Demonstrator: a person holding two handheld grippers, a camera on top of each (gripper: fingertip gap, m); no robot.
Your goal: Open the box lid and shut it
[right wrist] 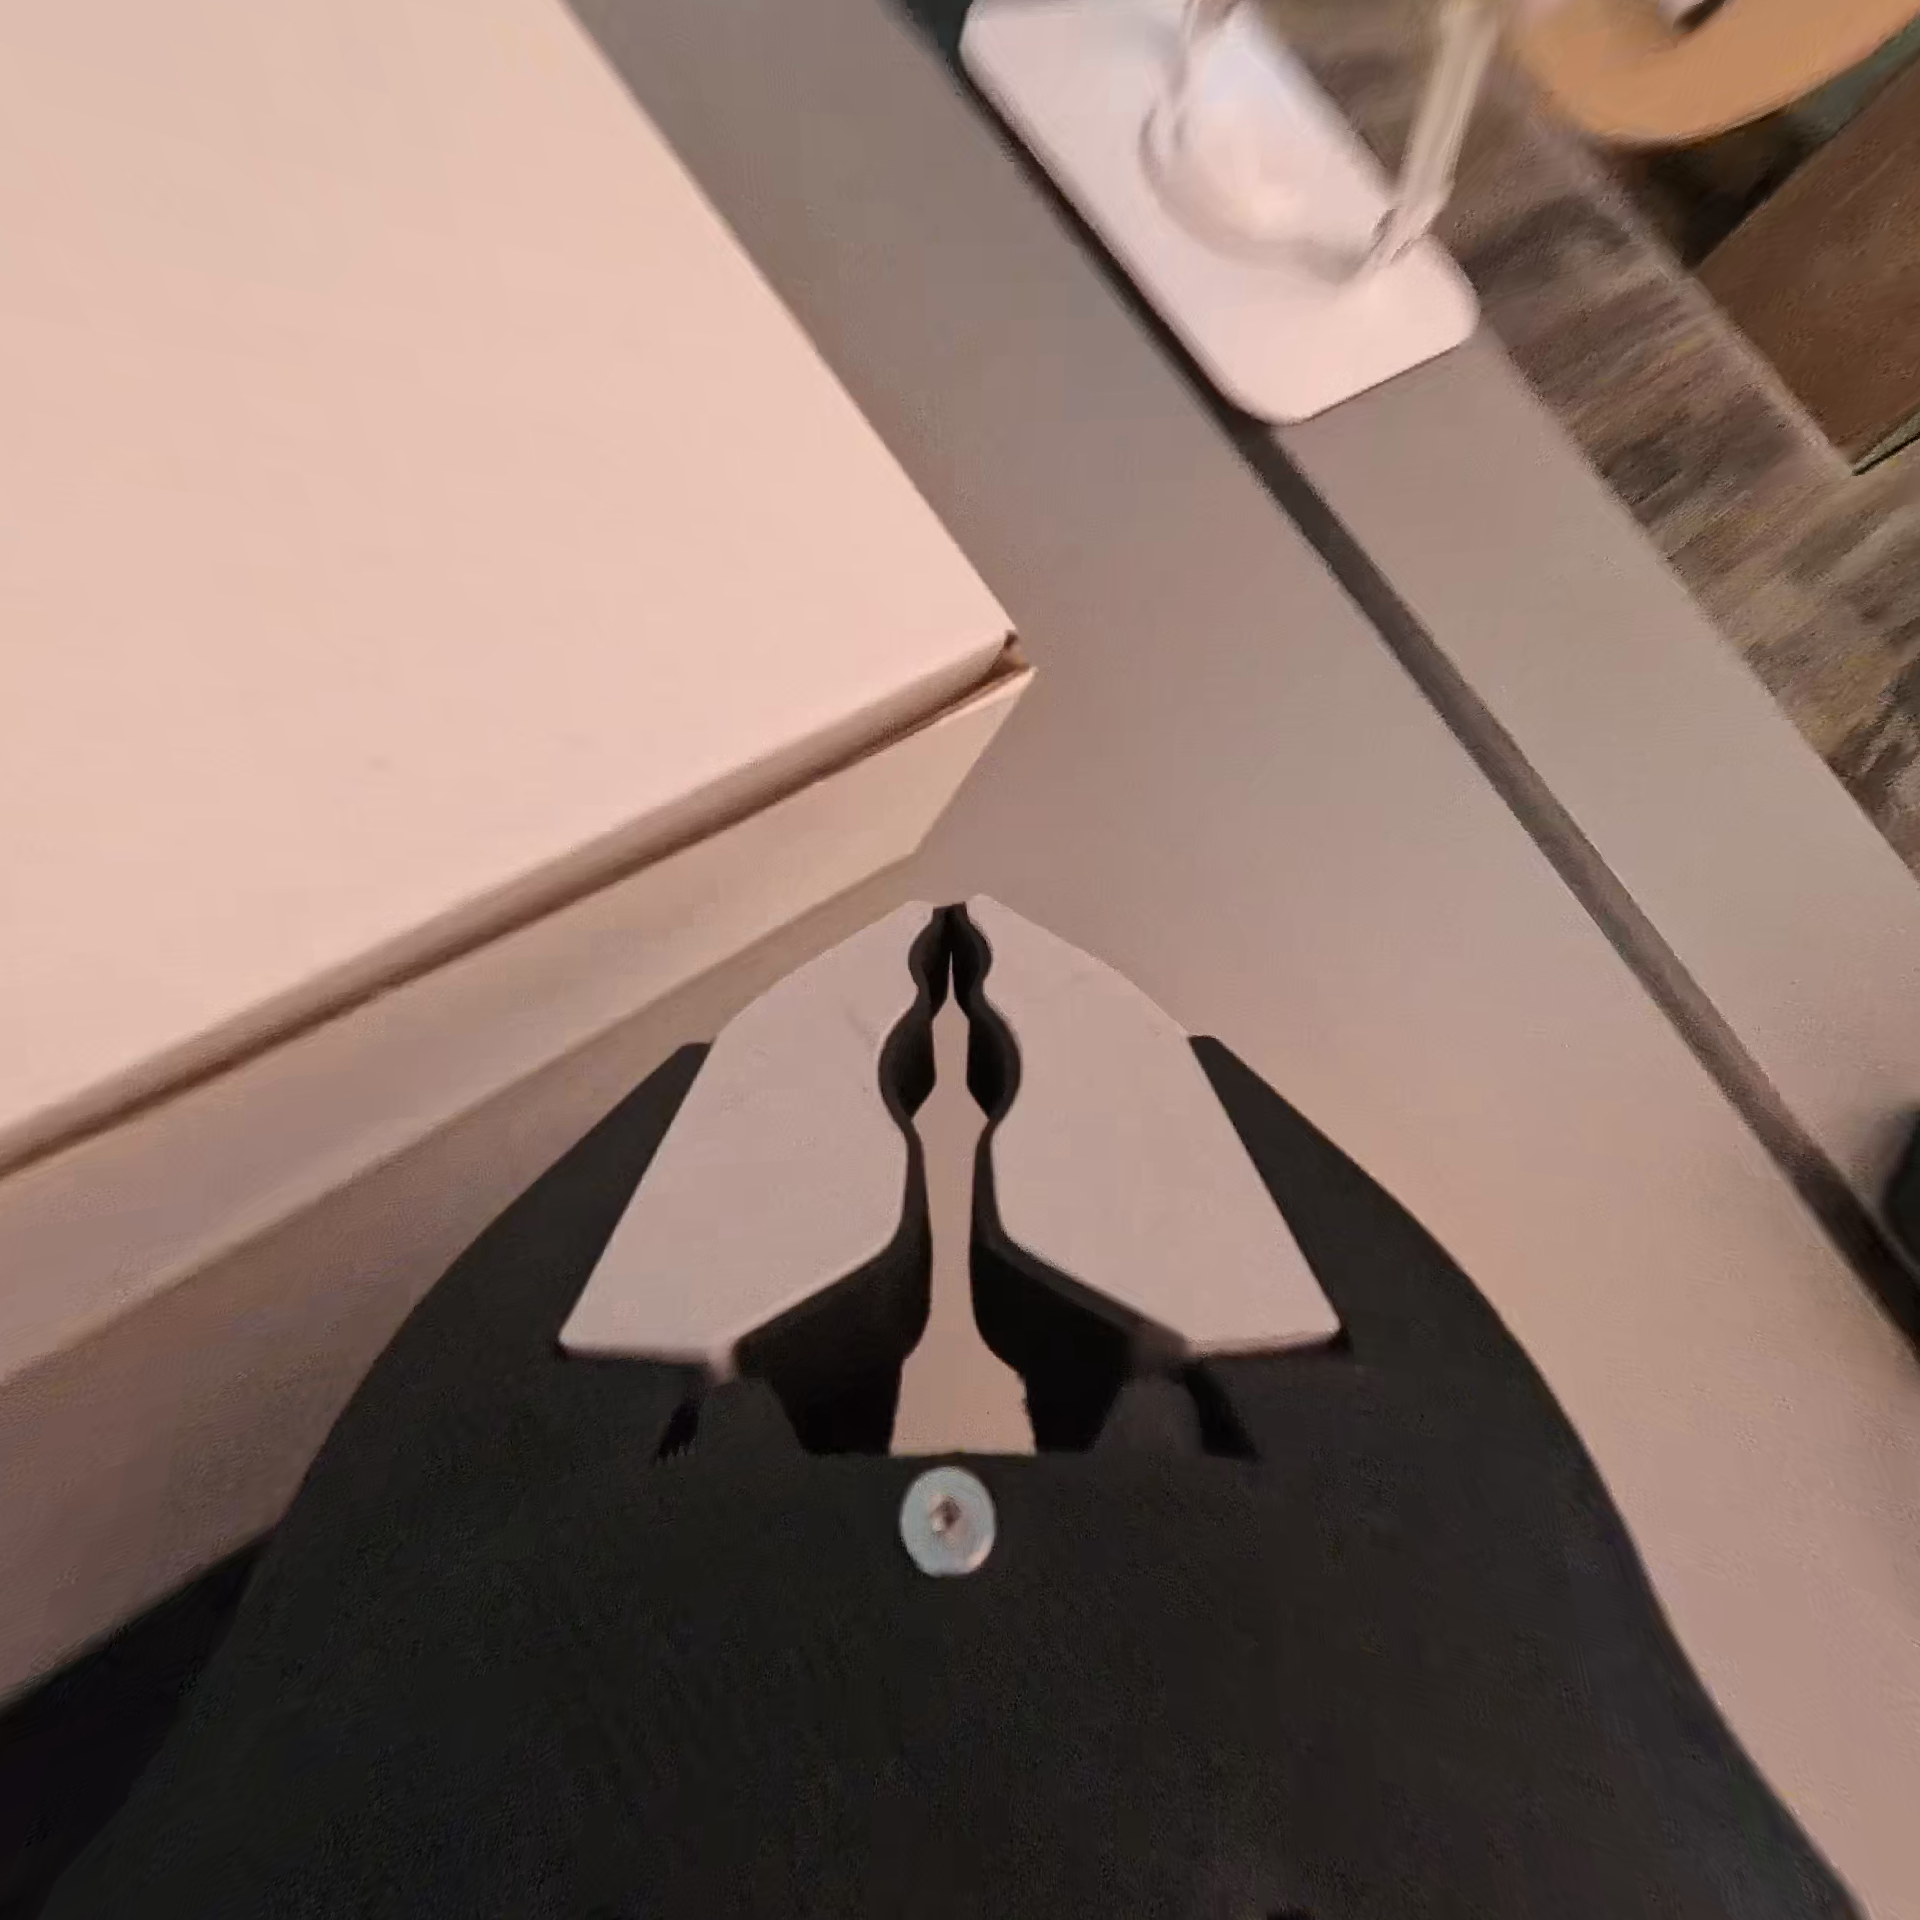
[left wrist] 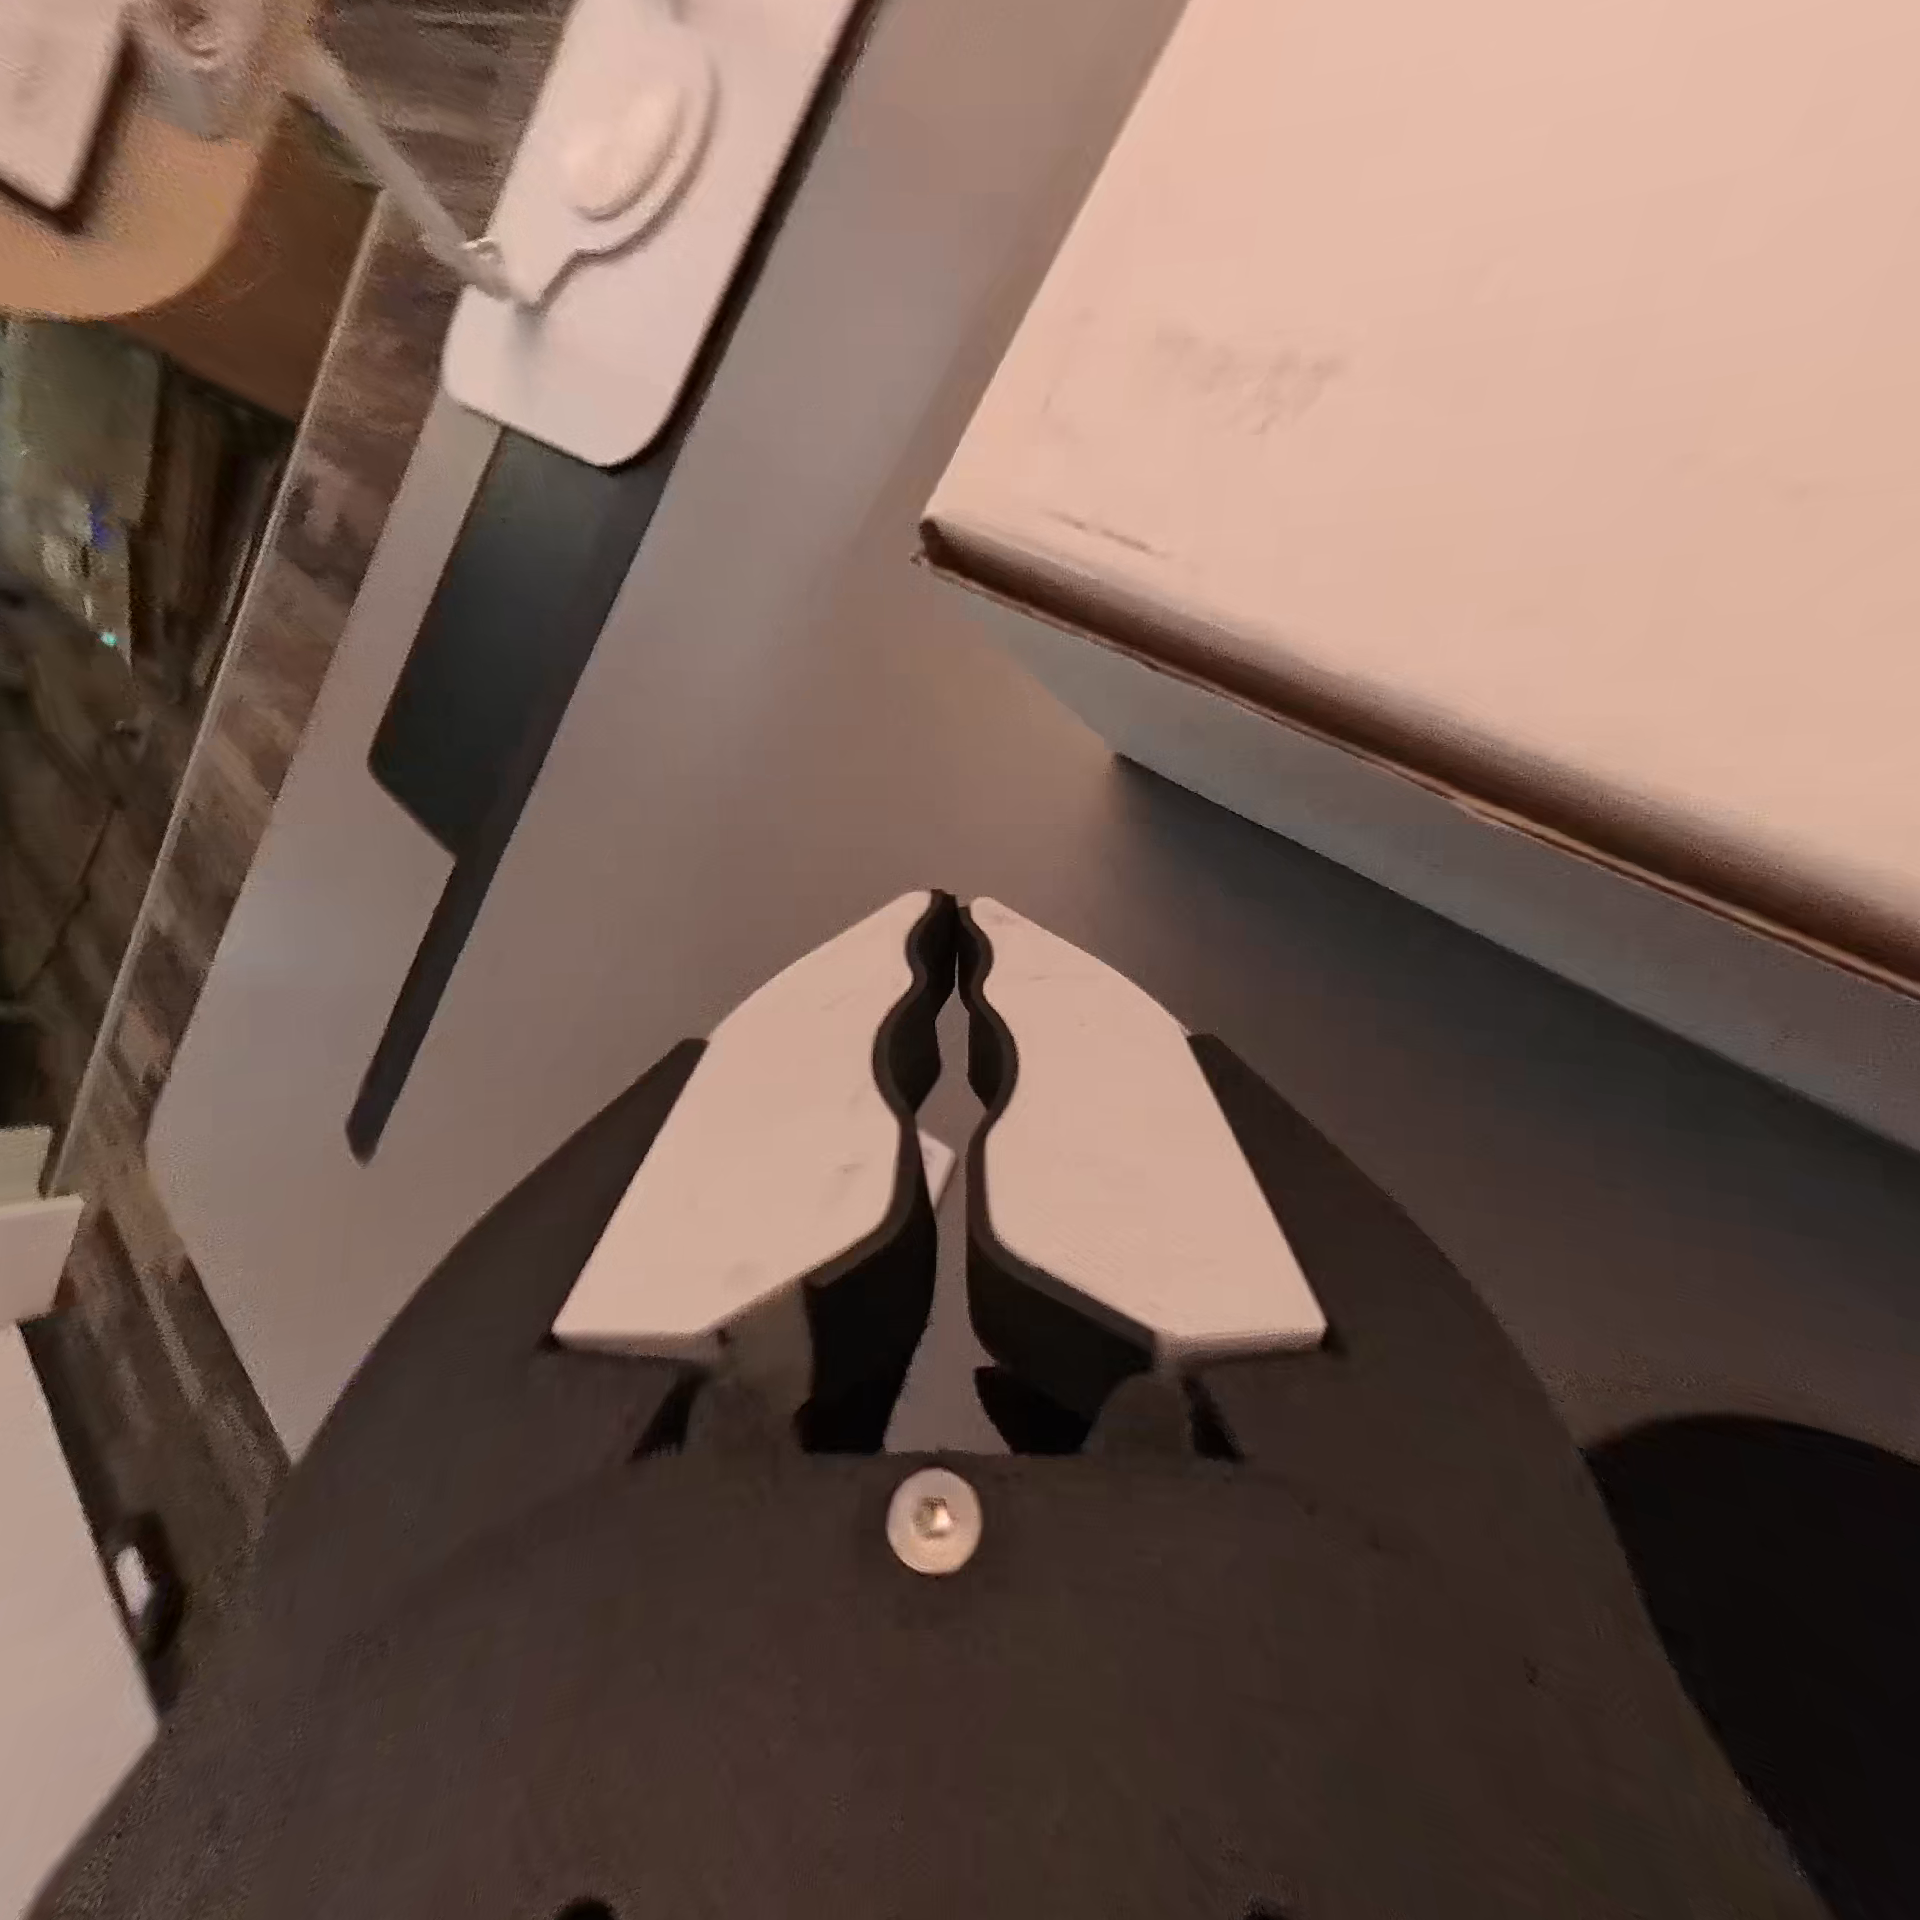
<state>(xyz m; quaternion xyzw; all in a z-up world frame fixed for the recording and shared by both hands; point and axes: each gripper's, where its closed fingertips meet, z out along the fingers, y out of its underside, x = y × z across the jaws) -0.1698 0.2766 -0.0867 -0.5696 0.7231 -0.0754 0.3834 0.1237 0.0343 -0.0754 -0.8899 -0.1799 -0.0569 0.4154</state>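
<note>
A pale cardboard box [left wrist: 1507, 364] with its lid down fills the upper right of the left wrist view. Its near left corner points toward my left gripper [left wrist: 953, 906], which is shut and empty, a short way off the corner above the table. In the right wrist view the same box [right wrist: 364, 468] fills the upper left, lid flat on the body. My right gripper [right wrist: 953, 914] is shut and empty, just below and right of the box's near right corner, not touching it.
The grey table [left wrist: 790, 644] carries a white flat stand base [left wrist: 613, 218] at its far left edge; the stand base also shows in the right wrist view [right wrist: 1226, 229]. A dark strip [left wrist: 488, 727] lies near that edge. Wood-pattern floor [right wrist: 1714, 447] and brown furniture [right wrist: 1829, 281] lie beyond.
</note>
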